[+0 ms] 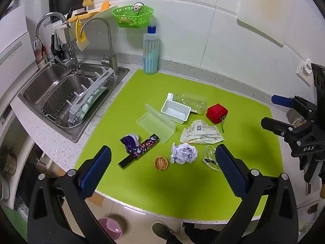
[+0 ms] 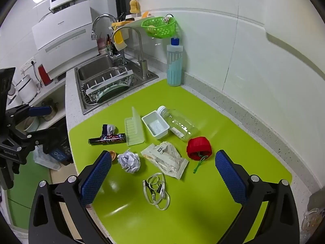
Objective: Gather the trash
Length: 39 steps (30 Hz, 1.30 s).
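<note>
Trash lies on a green mat (image 1: 182,183) (image 2: 223,203): a crumpled paper ball (image 1: 183,153) (image 2: 129,161), a torn food wrapper (image 1: 202,133) (image 2: 167,159), a walnut shell (image 1: 160,163) (image 2: 113,154), an empty clear bottle (image 1: 190,100) (image 2: 178,125), a purple wrapper (image 1: 130,141) (image 2: 109,129) and a clear strap (image 1: 210,156) (image 2: 157,191). My left gripper (image 1: 162,172) is open and empty, hovering above the mat's near edge. My right gripper (image 2: 162,174) is open and empty above the strap; it also shows in the left wrist view (image 1: 284,118).
A white tub (image 1: 176,111) (image 2: 155,127), a clear lidded box (image 1: 156,125) (image 2: 134,130), a black patterned case (image 1: 140,150) (image 2: 107,138) and a red pouch (image 1: 217,113) (image 2: 199,148) share the mat. A sink (image 1: 67,95) (image 2: 109,81) lies left. A blue bottle (image 1: 150,50) (image 2: 174,61) stands at the wall.
</note>
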Available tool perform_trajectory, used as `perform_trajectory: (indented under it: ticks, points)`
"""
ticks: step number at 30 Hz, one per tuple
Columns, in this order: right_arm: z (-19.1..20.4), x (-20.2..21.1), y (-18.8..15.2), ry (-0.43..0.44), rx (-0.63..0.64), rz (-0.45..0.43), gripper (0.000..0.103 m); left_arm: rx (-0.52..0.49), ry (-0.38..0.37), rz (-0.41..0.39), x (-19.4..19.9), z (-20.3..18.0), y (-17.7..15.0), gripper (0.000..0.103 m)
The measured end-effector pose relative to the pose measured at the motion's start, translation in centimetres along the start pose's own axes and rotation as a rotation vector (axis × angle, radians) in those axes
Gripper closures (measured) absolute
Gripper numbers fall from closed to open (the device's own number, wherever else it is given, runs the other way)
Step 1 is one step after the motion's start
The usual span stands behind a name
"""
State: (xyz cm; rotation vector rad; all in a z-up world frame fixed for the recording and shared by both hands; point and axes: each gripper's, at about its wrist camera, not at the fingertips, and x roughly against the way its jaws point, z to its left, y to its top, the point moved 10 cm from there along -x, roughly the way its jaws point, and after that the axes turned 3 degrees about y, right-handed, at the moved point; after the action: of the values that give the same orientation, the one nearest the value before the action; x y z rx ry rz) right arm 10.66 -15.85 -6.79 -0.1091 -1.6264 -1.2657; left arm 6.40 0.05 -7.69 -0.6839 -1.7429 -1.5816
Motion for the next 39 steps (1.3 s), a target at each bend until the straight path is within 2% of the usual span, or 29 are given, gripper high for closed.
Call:
perform_trajectory:
  ticks: [12,39]
  points:
    - [-0.6,0.2,1.3,0.014,-0.01,-0.007,0.006,-0.001,-0.002,-0.005,0.4,-0.1,0.1,0.003]
    - [-0.6,0.1,0.5,0.019,-0.024,-0.006,0.006,0.018,-0.008,-0.004,0.3,0.2,0.0,0.003]
